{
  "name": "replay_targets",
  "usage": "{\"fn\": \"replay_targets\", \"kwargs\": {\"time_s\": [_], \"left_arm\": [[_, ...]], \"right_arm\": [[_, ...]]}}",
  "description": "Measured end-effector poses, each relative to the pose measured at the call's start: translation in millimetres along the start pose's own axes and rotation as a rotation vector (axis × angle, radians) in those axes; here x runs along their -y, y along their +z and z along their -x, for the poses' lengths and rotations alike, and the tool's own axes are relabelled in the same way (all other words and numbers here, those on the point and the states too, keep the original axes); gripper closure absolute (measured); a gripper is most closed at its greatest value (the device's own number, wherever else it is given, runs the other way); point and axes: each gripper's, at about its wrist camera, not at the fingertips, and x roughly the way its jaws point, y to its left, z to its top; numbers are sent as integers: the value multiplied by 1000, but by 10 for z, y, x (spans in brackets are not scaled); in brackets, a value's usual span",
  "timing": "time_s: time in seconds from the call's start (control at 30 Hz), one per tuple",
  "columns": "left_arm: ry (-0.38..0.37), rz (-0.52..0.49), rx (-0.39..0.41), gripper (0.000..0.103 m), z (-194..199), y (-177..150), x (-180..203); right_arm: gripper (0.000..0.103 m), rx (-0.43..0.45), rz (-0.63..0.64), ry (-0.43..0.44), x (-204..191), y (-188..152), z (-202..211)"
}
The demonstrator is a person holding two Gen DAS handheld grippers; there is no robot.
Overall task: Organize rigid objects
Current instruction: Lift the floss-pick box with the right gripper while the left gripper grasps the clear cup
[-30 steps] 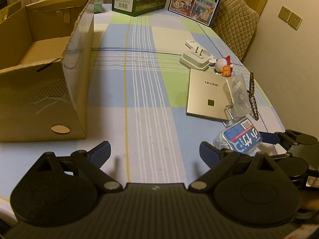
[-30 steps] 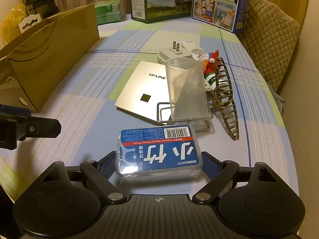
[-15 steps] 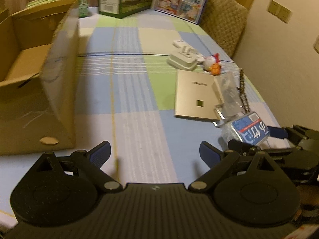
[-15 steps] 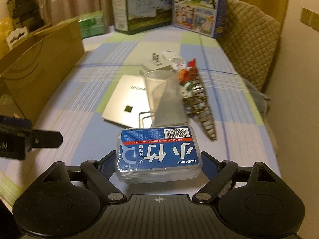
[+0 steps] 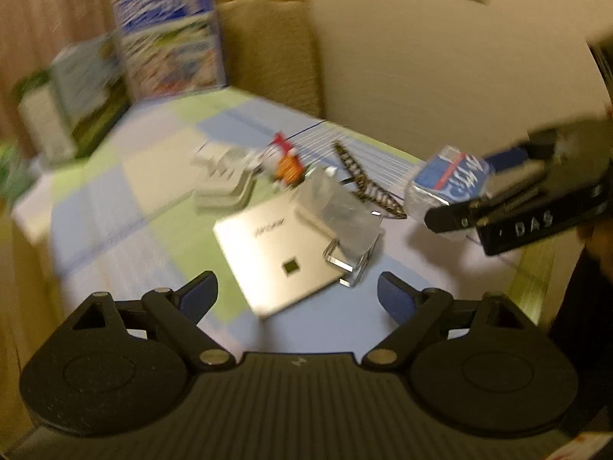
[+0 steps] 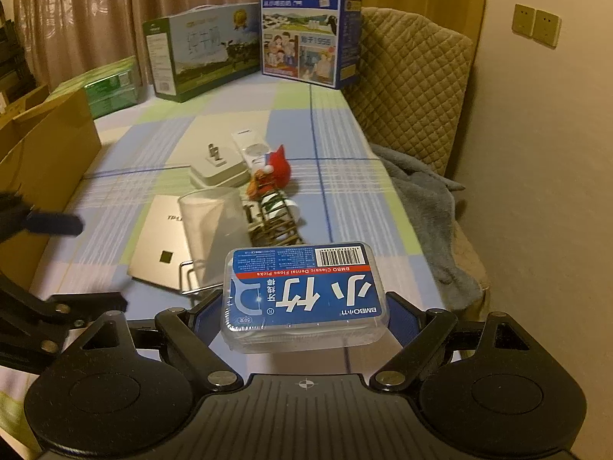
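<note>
Right, right gripper clamped on the clear floss pick box, held up off the tabletop near its right edge. Left gripper has its jaws apart, just been closing a bit, nothing between them, over the silver router. Clear cup, wooden ladder piece, red toy and white adapter sit mid-table; cardboard box at left edge

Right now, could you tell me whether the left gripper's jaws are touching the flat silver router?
Apart. The left wrist view shows the left gripper open and empty, with tablecloth visible between both jaws and the router.
</note>
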Motion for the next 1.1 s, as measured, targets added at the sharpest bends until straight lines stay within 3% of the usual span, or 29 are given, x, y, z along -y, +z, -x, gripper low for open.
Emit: {"fn": "replay_targets", "kwargs": {"time_s": [0.17, 0.37, 0.5, 0.73, 1.1], "left_arm": [[-35, -180, 13, 17, -199, 92, 114], [-37, -303, 3, 17, -412, 212, 242], [-35, -362, -7, 18, -522, 260, 316], [1, -477, -23, 30, -681, 299, 446], [13, -556, -39, 30, -735, 308, 480]], "right_arm": [[20, -32, 40, 13, 81, 47, -33], [20, -87, 160, 47, 144, 150, -105], [20, -126, 237, 59, 231, 190, -157], [20, -160, 280, 75, 328, 206, -192], [20, -160, 270, 88, 268, 192, -205]]}}
